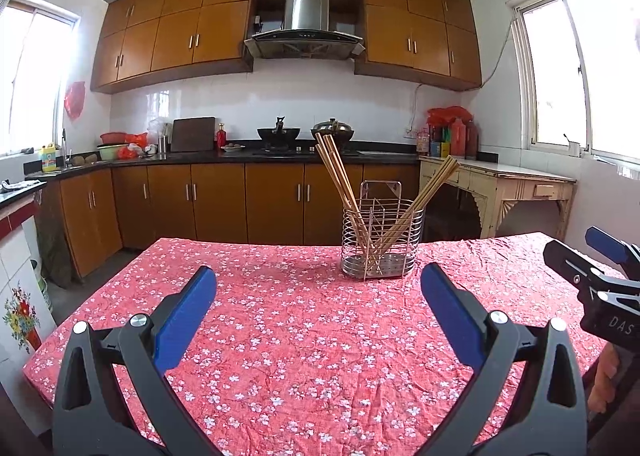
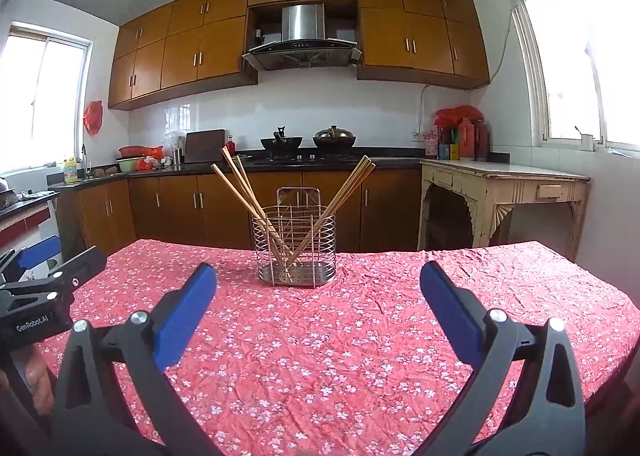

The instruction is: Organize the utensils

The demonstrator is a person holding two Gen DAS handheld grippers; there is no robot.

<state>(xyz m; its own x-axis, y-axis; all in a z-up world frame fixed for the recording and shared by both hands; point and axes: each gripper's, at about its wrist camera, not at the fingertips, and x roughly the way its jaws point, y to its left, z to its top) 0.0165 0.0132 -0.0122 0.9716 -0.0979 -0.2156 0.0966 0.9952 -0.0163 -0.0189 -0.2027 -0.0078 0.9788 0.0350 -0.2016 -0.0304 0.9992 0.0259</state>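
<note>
My left gripper (image 1: pixel 318 288) and right gripper (image 2: pixel 318 286) were spread apart, near the wire holder (image 2: pixel 294 252); I judged the chopsticks (image 2: pixel 240 183) needed a slow, straight approach.

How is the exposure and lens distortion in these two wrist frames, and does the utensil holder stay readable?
Left wrist: the windows blow out white, cabinets bow from fisheye, and the wire holder and chopsticks are sharp. Right wrist: same window glare, curved table edge, and the holder is clear and centred.

walls: white tile (image 1: pixel 256 103) | cabinets (image 1: pixel 216 35): orange-brown | windows (image 1: pixel 556 79): bright daylight | side table (image 1: pixel 516 183): cream
</note>
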